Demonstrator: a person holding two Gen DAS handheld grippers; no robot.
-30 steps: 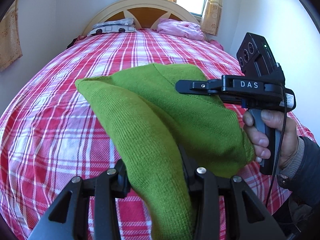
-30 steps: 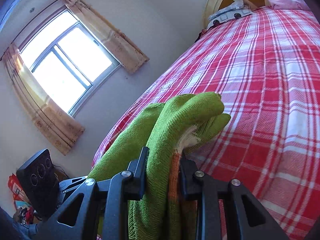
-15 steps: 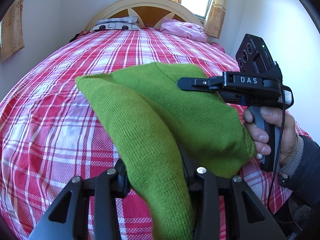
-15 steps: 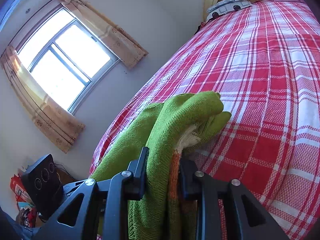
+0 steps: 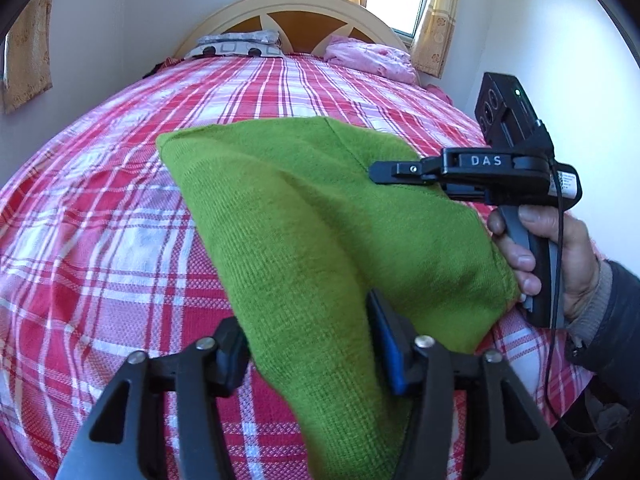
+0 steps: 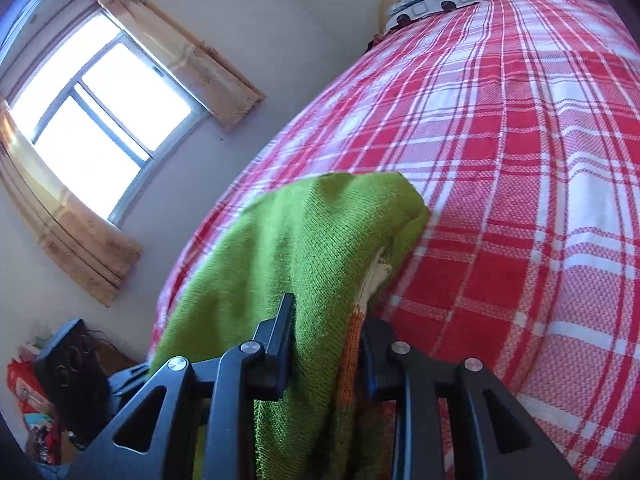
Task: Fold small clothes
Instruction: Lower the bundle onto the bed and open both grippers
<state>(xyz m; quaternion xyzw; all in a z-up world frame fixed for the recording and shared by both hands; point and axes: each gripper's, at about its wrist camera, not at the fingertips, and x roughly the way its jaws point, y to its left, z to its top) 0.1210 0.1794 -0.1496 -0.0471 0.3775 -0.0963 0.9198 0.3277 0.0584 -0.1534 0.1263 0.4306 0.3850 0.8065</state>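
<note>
A green knitted garment (image 5: pixel 304 216) is held up over the red plaid bed (image 5: pixel 100 220). My left gripper (image 5: pixel 308 344) is shut on its near edge, cloth draped between the fingers. My right gripper (image 6: pixel 326 344) is shut on another part of the green garment (image 6: pixel 304 240), where an orange and cream trim (image 6: pixel 352 332) shows beside the right finger. In the left wrist view the right gripper's body (image 5: pixel 492 168) sits at the right, its fingers pointing left over the cloth. The garment's far tip lies low over the bed.
The bed's headboard (image 5: pixel 304 12) stands at the far end with a patterned pillow (image 5: pixel 236 42) and a pink bundle of cloth (image 5: pixel 368 58). A window with curtains (image 6: pixel 100 120) is on the wall to the left. Clutter (image 6: pixel 32 400) sits on the floor beside the bed.
Both grippers have moved forward along the bed with the garment still held. The cloth's far end has dropped lower toward the bedspread. Neither grip has changed.
</note>
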